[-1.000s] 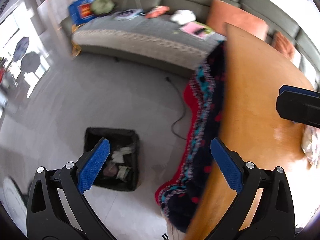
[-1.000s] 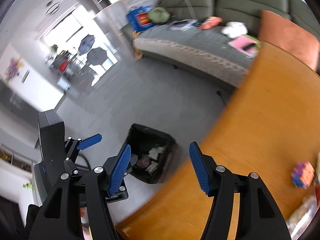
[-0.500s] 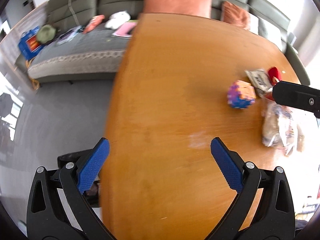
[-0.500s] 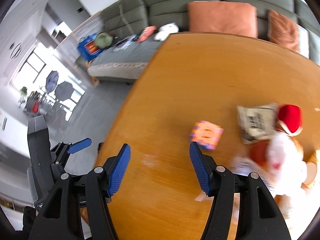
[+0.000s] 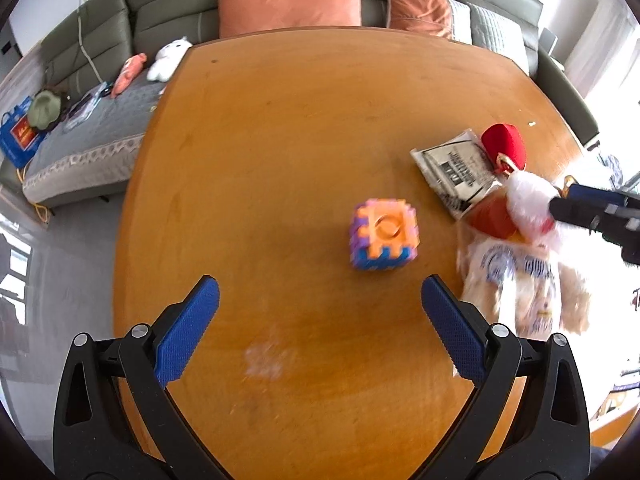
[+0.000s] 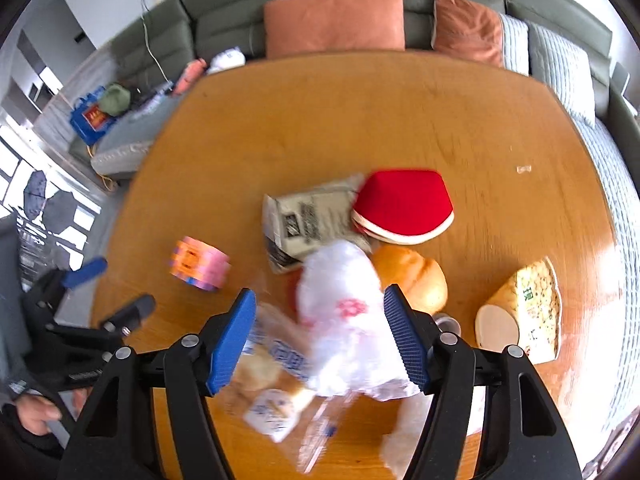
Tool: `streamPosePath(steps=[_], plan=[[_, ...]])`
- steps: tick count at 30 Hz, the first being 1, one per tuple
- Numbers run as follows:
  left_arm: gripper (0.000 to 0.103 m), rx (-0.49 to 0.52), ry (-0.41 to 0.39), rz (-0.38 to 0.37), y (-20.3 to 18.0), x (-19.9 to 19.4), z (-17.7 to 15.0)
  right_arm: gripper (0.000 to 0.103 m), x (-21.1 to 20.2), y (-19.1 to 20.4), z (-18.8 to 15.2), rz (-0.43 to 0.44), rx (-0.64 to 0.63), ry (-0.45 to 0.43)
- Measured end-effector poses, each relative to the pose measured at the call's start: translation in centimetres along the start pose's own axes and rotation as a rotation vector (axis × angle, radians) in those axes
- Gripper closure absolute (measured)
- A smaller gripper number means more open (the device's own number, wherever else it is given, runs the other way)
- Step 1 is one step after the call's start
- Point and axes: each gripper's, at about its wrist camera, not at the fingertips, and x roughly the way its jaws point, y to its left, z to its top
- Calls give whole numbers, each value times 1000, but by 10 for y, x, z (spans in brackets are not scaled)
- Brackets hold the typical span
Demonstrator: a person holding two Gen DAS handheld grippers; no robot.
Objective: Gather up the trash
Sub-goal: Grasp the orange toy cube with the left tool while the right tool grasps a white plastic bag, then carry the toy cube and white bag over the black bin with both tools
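Note:
Trash lies on the right part of a round wooden table (image 5: 280,140): a crumpled white plastic bag (image 6: 340,320), clear bread bags (image 6: 276,392), a printed grey packet (image 6: 308,216) and a yellow snack bag (image 6: 524,312). My right gripper (image 6: 320,294) hangs over the white bag. Its jaws are opening; the bag shows in the gap, and the pads do not press on it. My left gripper (image 5: 320,286) stands open over bare wood, just short of a foam puzzle cube (image 5: 384,236), with nothing between its fingers.
A red pouch (image 6: 404,200) and an orange bun (image 6: 416,276) lie among the trash. A grey sofa (image 5: 320,0) with orange cushions runs behind the table. A small scrap (image 6: 523,169) lies at the far right. A hand (image 6: 36,416) holds the left gripper.
Both views swung from the floor and the black bin to the table top, then on towards the trash pile. The right gripper's fingers have spread a little wider.

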Motion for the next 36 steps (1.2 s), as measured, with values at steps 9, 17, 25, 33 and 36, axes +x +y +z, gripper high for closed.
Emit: streamPosePath(steps=[9,17,25,33,36], plan=[[5,97,54,-2,-35,29,22,56,12,-19,-4,7,38,6],[34,123,78,-27,-40,58,24,55,-20,-32,-4,61,108,-63],[63,44,61,-101,-13,42,10,55,-28,-11,4,65,86,-76],[63,-3,17,-89,19,12,-13,55,-27,38,9,91,9,-66],[63,-41,10,-79,41,5,-23,55,-24,58,9,105,-23,-57]])
